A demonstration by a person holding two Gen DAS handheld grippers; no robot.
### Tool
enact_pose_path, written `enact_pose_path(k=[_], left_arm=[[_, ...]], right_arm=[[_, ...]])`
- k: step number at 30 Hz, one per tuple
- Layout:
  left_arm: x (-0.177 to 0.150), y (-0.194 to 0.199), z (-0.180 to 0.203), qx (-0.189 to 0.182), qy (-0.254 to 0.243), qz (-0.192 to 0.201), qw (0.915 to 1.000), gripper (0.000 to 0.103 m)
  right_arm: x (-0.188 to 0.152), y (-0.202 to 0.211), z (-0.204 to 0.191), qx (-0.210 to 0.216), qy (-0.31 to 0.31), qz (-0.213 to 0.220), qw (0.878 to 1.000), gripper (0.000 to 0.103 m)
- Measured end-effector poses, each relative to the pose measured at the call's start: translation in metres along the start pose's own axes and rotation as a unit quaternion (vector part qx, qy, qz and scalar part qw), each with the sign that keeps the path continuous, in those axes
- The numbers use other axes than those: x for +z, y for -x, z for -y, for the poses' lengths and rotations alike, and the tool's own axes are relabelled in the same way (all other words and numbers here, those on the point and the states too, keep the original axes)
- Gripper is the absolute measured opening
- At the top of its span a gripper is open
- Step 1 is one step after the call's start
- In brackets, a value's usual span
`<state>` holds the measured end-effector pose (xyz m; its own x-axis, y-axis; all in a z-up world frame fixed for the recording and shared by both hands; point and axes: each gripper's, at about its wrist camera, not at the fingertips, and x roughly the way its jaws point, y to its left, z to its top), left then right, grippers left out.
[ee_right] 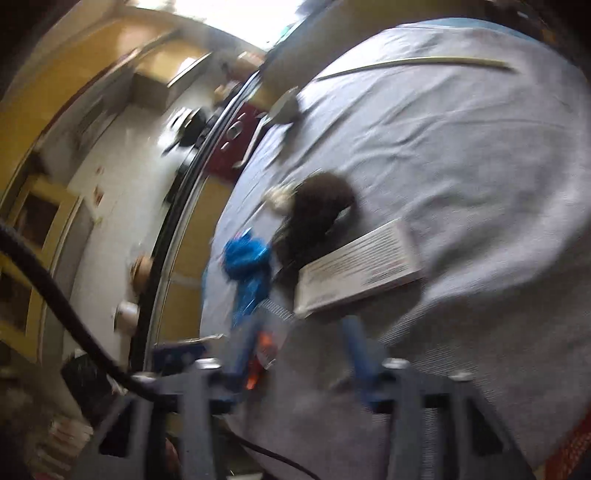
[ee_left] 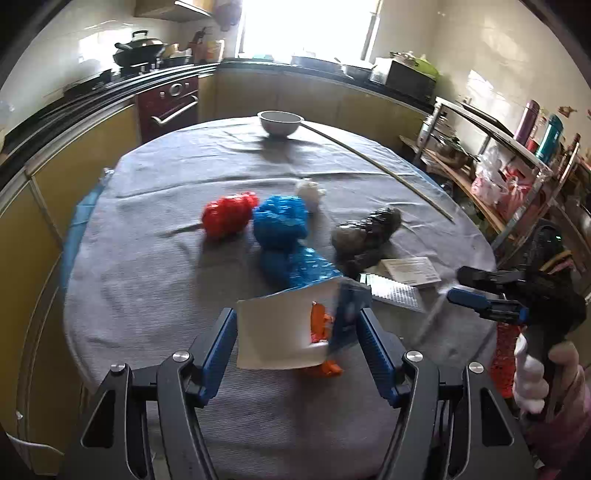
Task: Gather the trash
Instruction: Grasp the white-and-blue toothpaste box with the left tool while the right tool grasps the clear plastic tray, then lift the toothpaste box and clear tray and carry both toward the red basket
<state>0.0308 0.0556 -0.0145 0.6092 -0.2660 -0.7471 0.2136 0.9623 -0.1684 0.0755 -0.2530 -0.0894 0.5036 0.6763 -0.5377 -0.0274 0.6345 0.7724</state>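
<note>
Left wrist view: the left gripper [ee_left: 297, 328] tilts down over the grey table [ee_left: 147, 280], jaws half-spread, clamping a white carton [ee_left: 275, 332]. The right gripper [ee_left: 463, 286], held by a gloved hand [ee_left: 532, 380], hovers at the table's right edge, jaws apart, empty. Crumpled bags [ee_left: 280, 225] lie mid-table; bare cloth left.

Left wrist view: set low behind the left tool [ee_left: 297, 339], facing across the grey tabletop [ee_left: 155, 280] toward the bright window [ee_left: 306, 26], level and close over the near edge. Right wrist view: rolled hard sideways, blurred, close over the same tabletop [ee_right: 461, 155]. Shared by both: blue wrapper [ee_left: 282, 229] [ee_right: 247, 266], dark bundle [ee_left: 365, 232] [ee_right: 317, 218], thin stick [ee_left: 376, 162] [ee_right: 413, 62].
</note>
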Motion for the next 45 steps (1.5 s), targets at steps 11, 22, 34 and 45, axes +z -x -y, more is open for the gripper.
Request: enact_pose_path(k=[11,22,34,45], left_arm=[[-0.021,-0.015,-0.033,-0.014,0.032,-0.037,0.9987,0.068],[-0.050,-0.032,-0.037,-0.060,0.034,-0.089,0.9937,0.068],[-0.034,-0.038,-0.028,-0.048,0.038,-0.083,0.9946,0.069],[-0.027,-0.053,-0.032,-0.074,0.104,-0.101,0.9867,0.069]], right_arm=[[-0.002,-0.061,-0.062,-0.047,0.192,-0.045,0.979,0.077],[-0.037,-0.081,-0.064,-0.087,0.253,-0.053,0.962,0.056],[-0.051,-0.035,-0.046,-0.050,0.174,-0.022,0.983,0.056],[-0.056,-0.002,-0.038,-0.046,0.157,0.009,0.986,0.056]])
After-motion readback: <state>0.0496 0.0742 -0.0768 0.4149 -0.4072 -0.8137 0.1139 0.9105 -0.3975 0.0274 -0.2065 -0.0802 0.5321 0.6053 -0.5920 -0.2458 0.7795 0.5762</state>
